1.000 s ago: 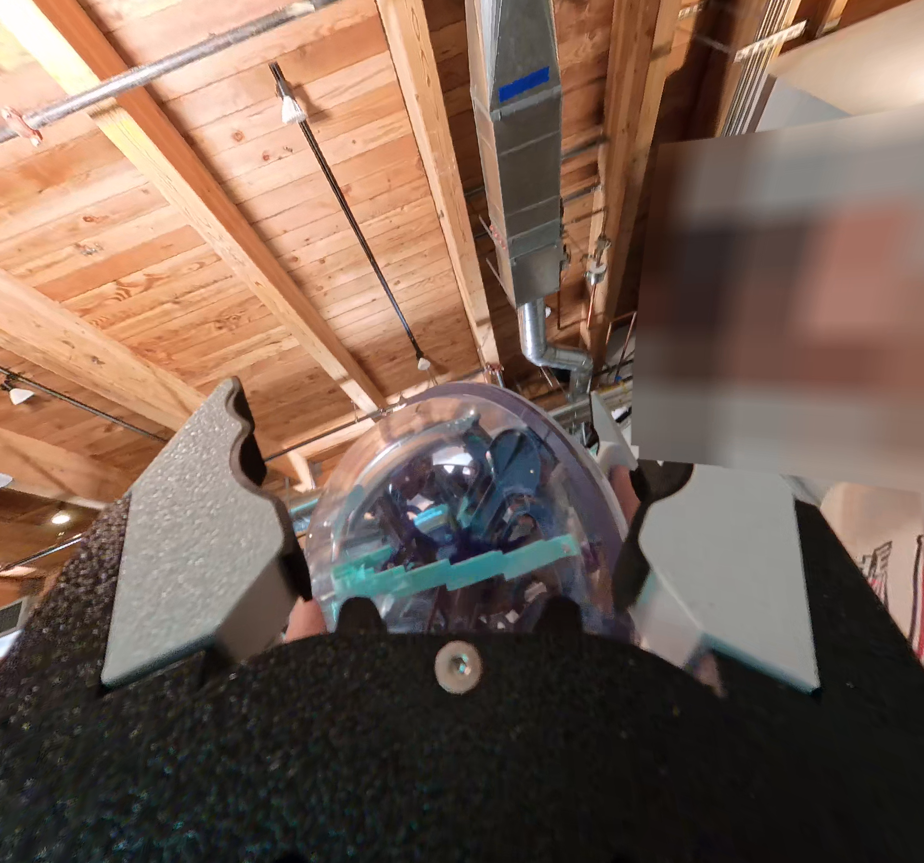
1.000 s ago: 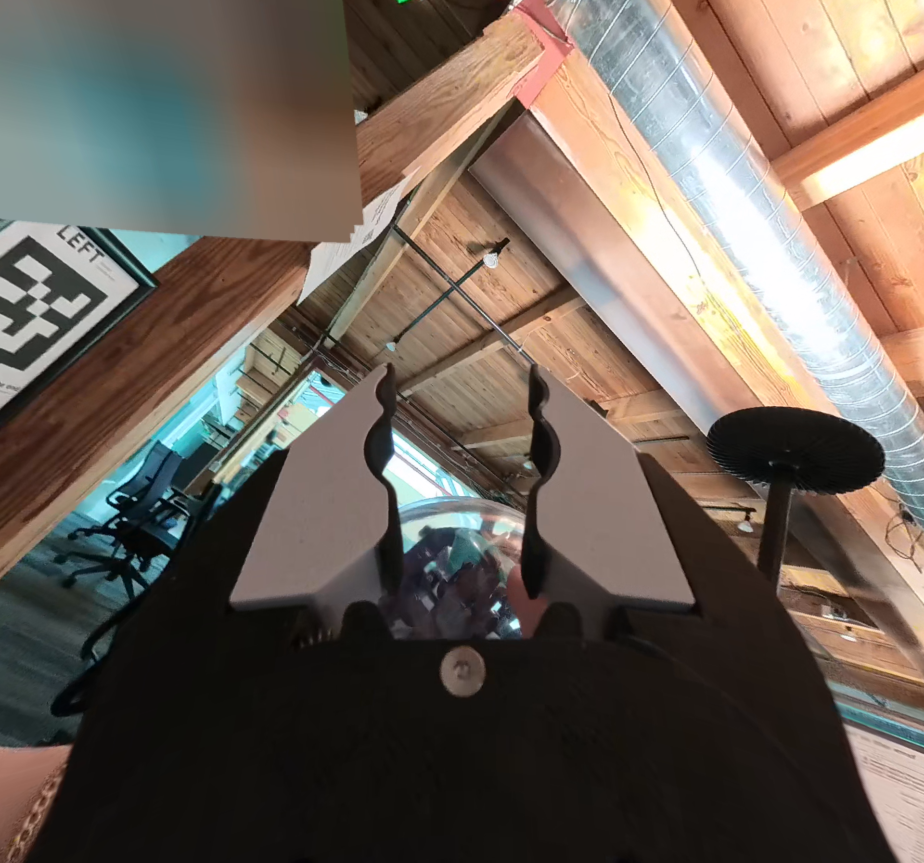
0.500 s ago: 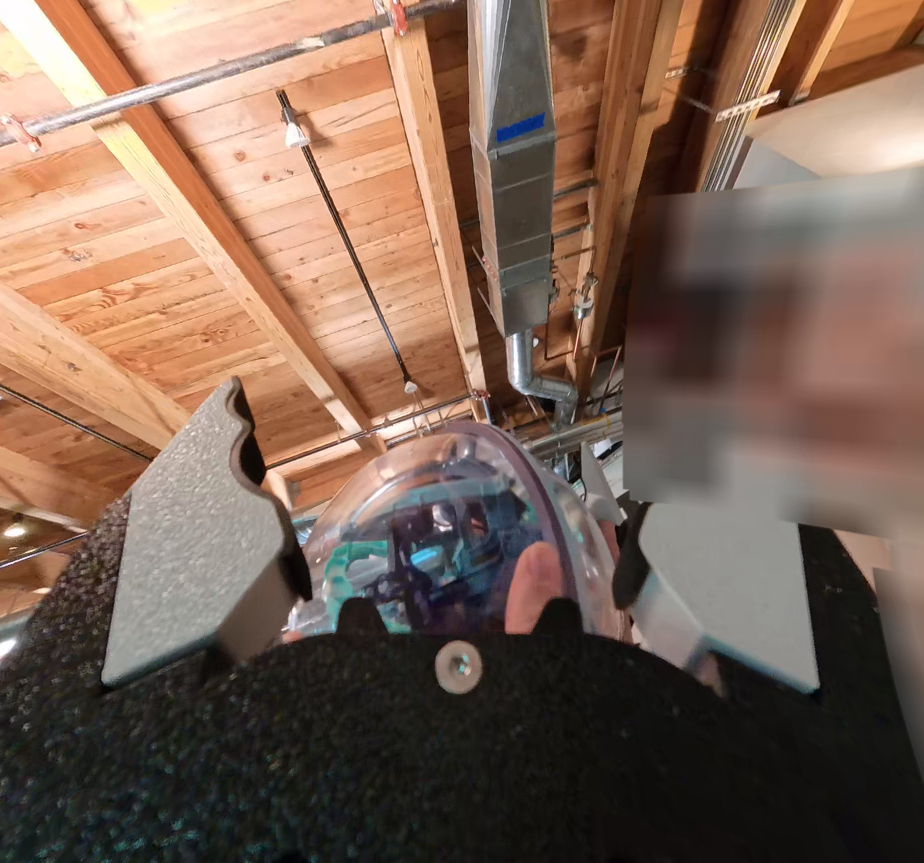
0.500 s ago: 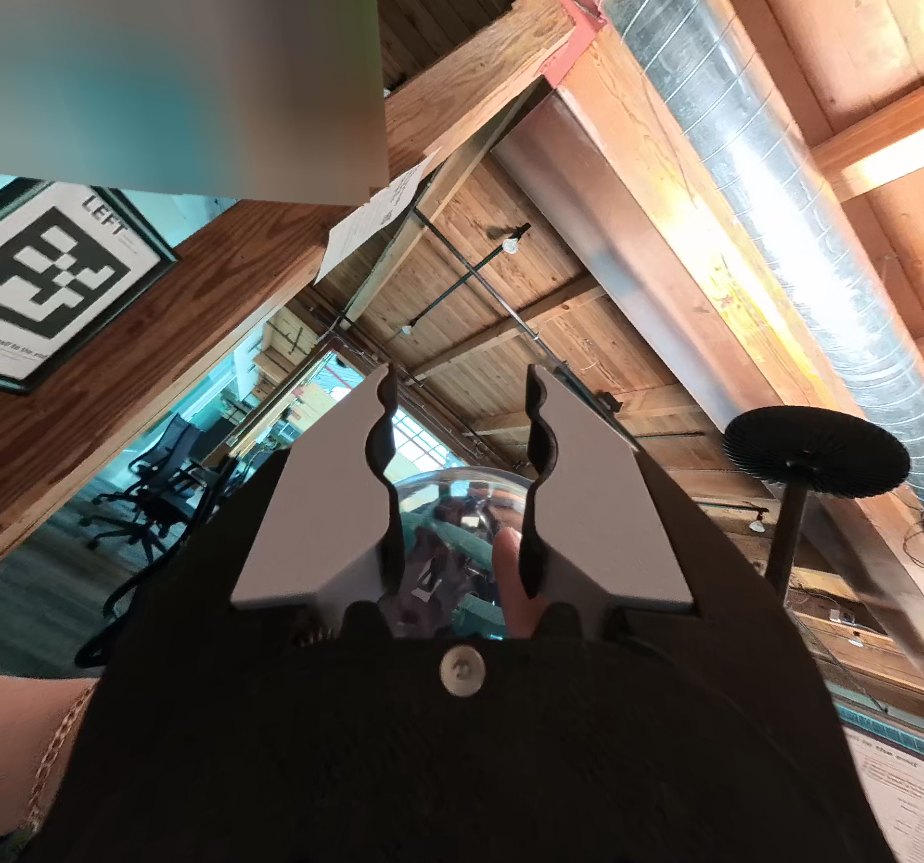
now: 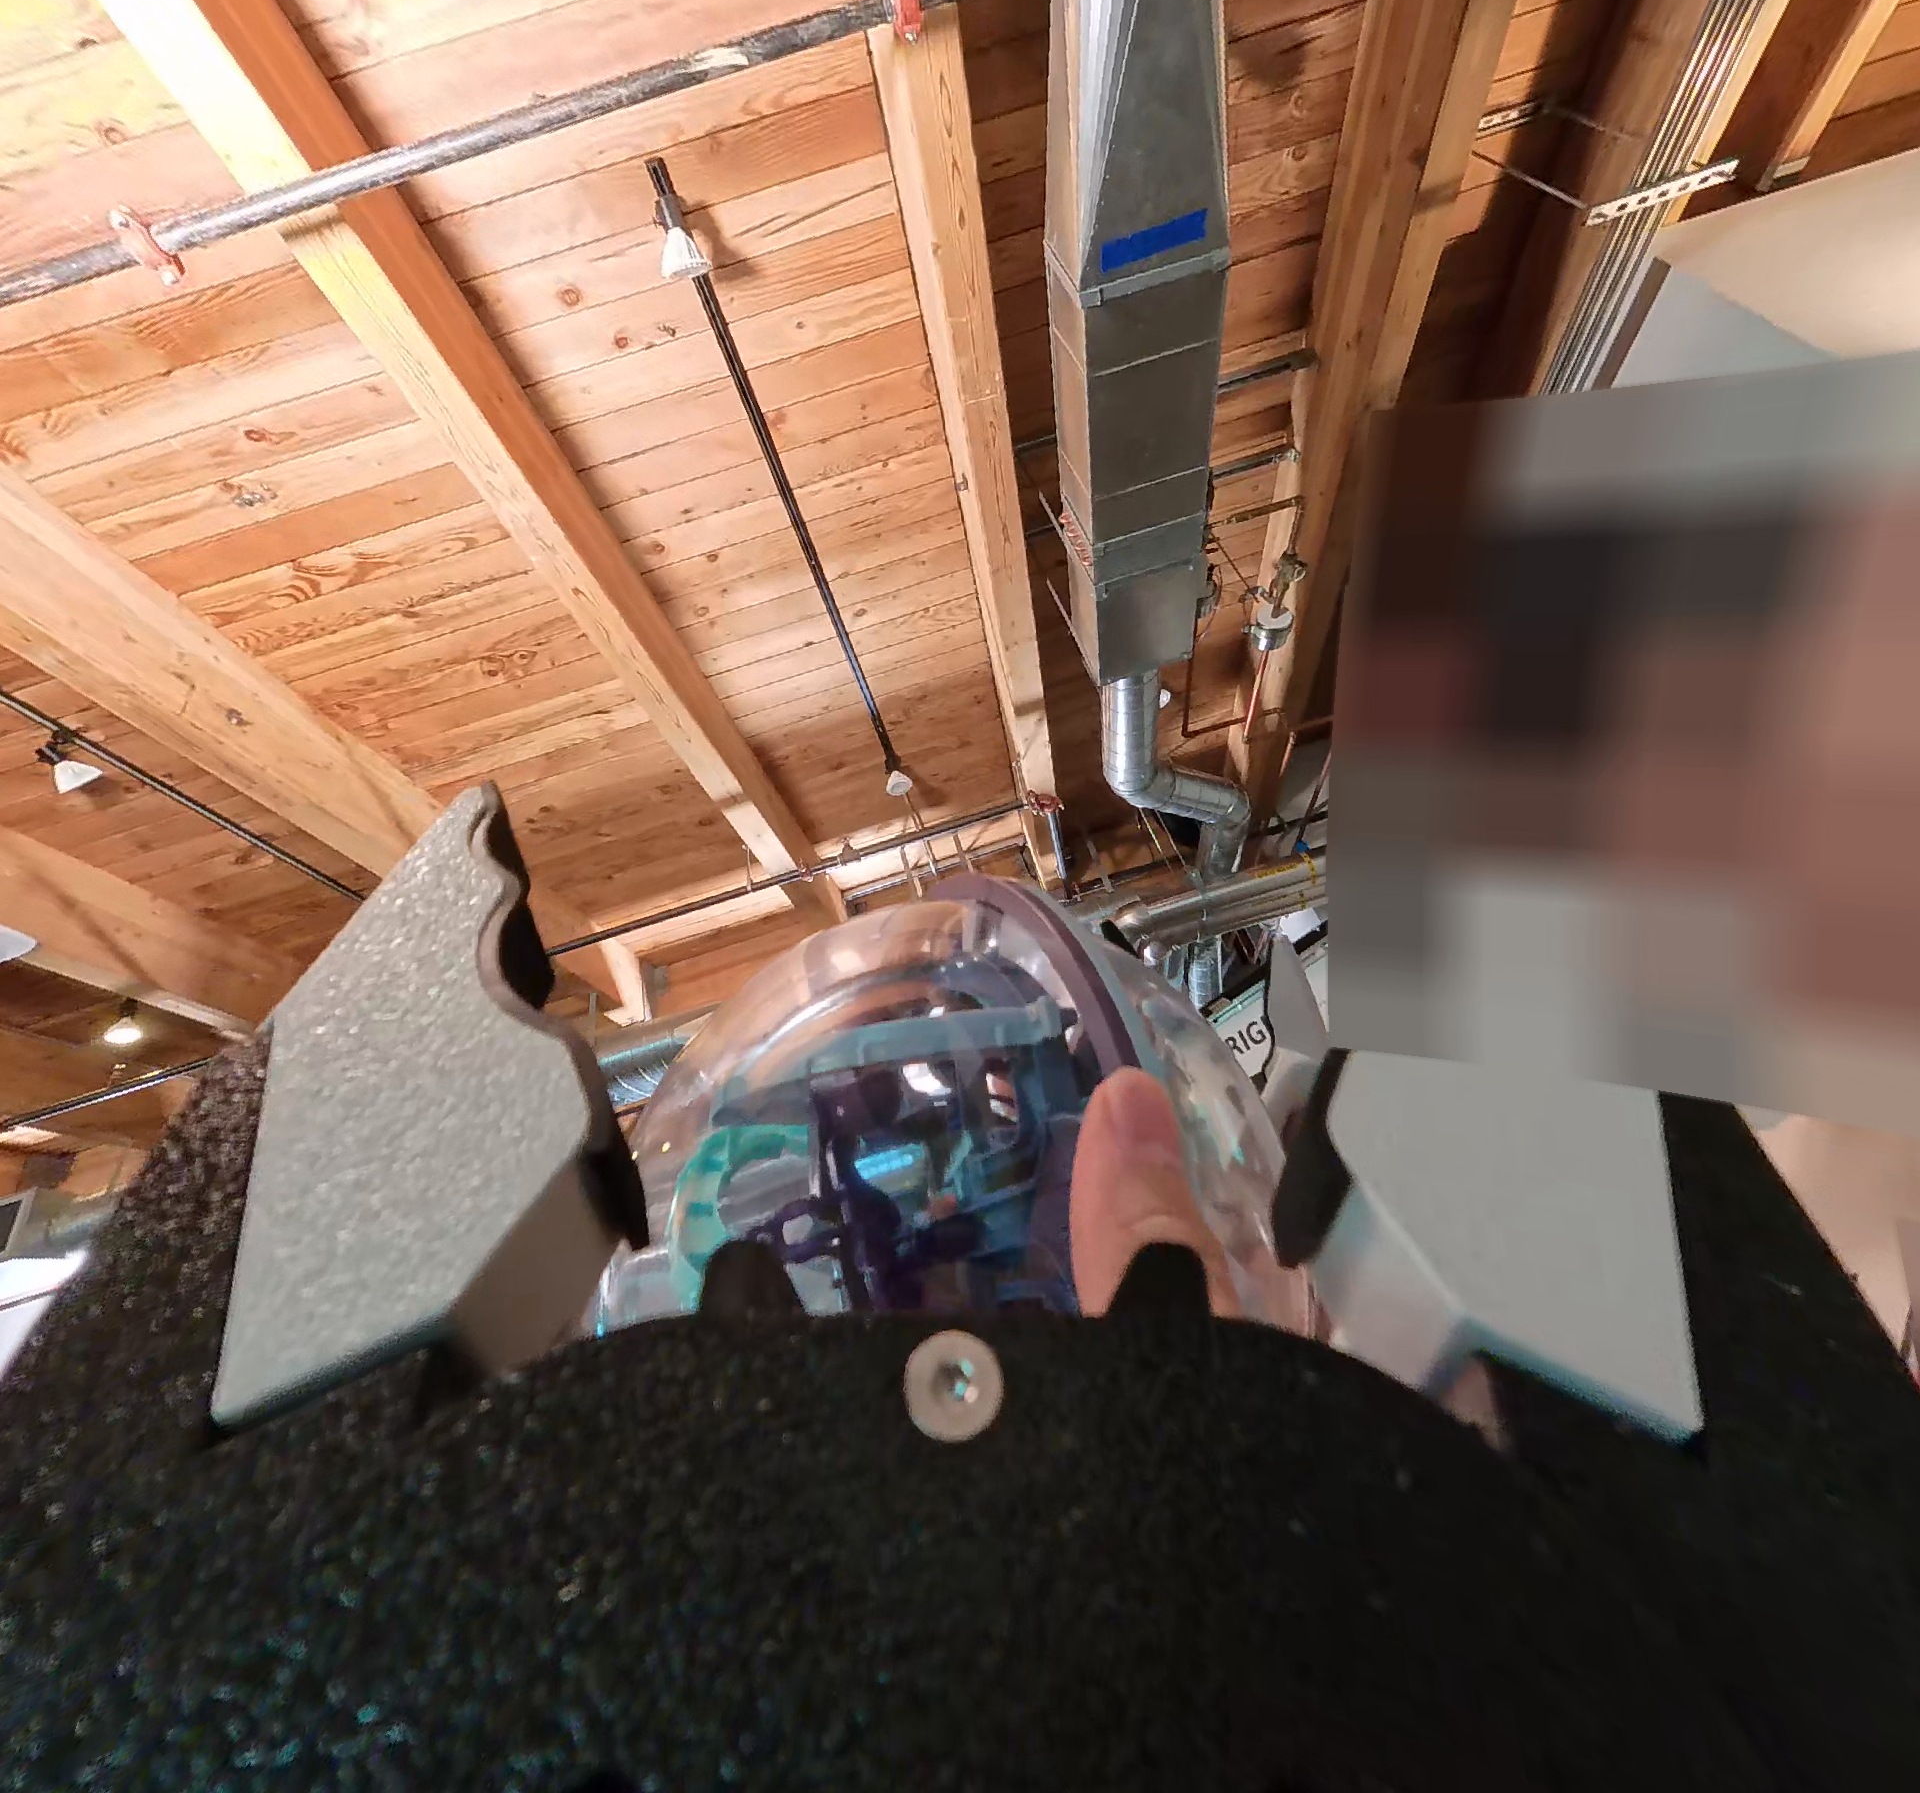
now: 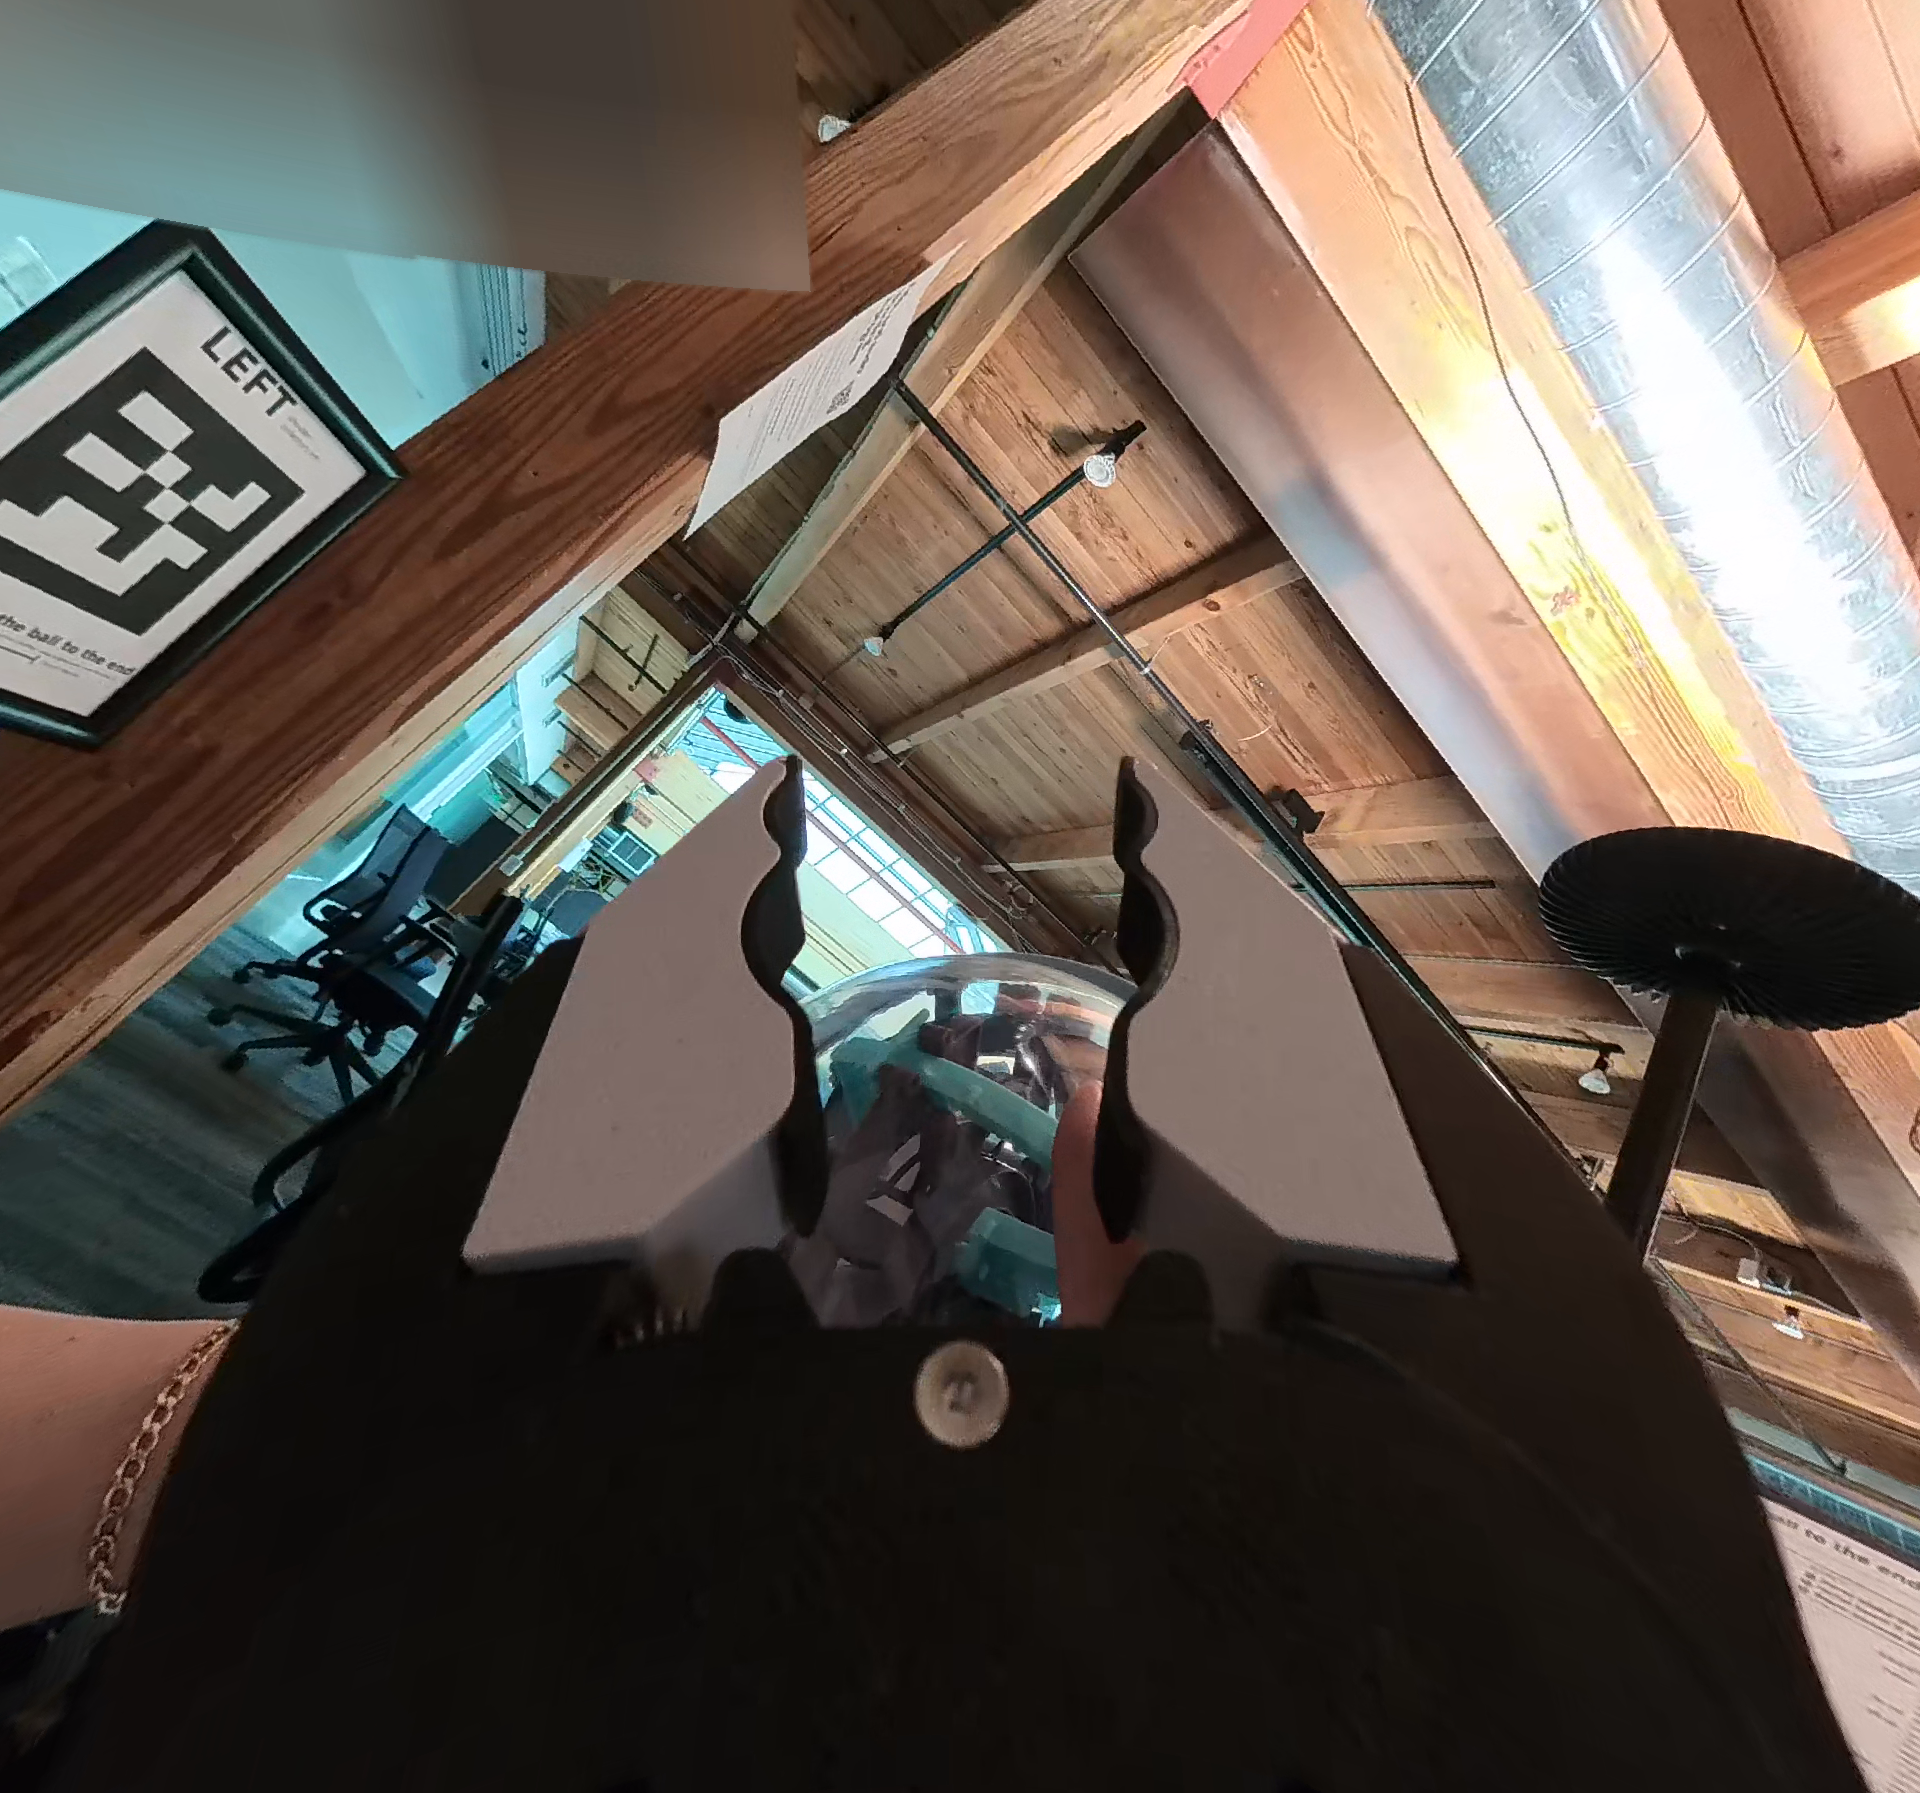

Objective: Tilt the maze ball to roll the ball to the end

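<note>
While both cams point up at the wood ceiling (image 5: 436, 455), my left gripper (image 5: 940, 1068) sits low-centre of the left wrist view w/ its jaws spread wide. The maze ball (image 5: 914, 1078), a clear sphere w/ teal and purple tracks inside and a purple seam ring, sits between them at lower centre. The left finger pad (image 5: 597, 1161) looks just beside or touching the shell; the right pad (image 5: 1304, 1193) is close to it too, but I can't tell if either really presses. A fingertip (image 5: 1127, 1193) lies on the shell, lower centre-right. Can't pick out the small ball inside.

In the right wrist view my right gripper (image 6: 956, 1016) has its wavy-edged fingers partly apart, a moderate gap, narrower than the left's. The maze ball (image 6: 935, 1099) shows through that gap at lower centre, behind the fingers. I can't tell whether the pads touch it, so can't say it's clamped. A fingertip (image 6: 1075, 1213) shows against the sphere by the right pad.

Bkgd, left view: rectangular metal duct (image 5: 1138, 289) top centre, a pipe (image 5: 520, 117) crossing upper left. Right view: round silver duct (image 6: 1621, 289) upper right, framed black-and-white marker sign (image 6: 156, 496) at left, black disc on a post (image 6: 1725, 943) at right, office chairs (image 6: 364, 943) mid-left, and a wrist w/ a chain bracelet (image 6: 135, 1473) at lower left.
</note>
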Tool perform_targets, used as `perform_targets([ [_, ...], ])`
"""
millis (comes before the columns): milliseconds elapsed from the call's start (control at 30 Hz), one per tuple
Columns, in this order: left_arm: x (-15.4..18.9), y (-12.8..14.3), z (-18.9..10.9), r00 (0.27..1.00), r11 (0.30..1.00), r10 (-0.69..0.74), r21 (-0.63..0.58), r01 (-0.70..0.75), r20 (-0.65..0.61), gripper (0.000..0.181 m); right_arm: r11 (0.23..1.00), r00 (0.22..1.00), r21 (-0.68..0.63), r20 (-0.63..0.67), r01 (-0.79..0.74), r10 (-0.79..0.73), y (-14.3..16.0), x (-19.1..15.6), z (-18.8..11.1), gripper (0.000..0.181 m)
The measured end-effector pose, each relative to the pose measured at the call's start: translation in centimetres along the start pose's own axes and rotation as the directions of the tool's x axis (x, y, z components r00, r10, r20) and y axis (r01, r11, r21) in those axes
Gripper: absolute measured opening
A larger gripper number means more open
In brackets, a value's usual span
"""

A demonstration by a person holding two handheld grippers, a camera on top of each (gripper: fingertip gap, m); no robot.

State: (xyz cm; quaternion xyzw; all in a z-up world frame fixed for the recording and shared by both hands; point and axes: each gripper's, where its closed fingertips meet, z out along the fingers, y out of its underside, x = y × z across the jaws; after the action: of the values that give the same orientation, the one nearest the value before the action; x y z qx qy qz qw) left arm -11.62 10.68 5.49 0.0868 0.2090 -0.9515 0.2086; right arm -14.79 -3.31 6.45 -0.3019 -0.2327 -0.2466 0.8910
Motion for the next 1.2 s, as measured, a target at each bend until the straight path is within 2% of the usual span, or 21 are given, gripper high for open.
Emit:
perform_targets([
  [467,0.2,0.1,0.1,1.0,1.0,0.017,0.004,-0.017,-0.002,0.156,1.0,1.0,0.018,0.006,-0.008,0.008,-0.3,0.0,-0.1,0.061],
  [733,3.1,-1.0,1.0,0.985,0.991,0.13,0.026,-0.128,-0.115,0.157,0.982,0.995,0.19,0.095,0.018,-0.037,-2.5,-1.7,-1.4,0.054],
  [933,4.0,-0.5,1.7,0.966,0.972,0.212,-0.068,-0.224,-0.15,0.157,0.957,0.992,0.262,0.074,-0.12,0.104,-2.4,0.1,-2.5,0.046],
  [1200,4.8,-0.1,1.8,0.949,0.962,0.248,-0.07,-0.266,-0.192,0.157,0.923,0.992,0.362,0.054,-0.13,0.118,-3.3,0.6,-3.7,0.044],
])
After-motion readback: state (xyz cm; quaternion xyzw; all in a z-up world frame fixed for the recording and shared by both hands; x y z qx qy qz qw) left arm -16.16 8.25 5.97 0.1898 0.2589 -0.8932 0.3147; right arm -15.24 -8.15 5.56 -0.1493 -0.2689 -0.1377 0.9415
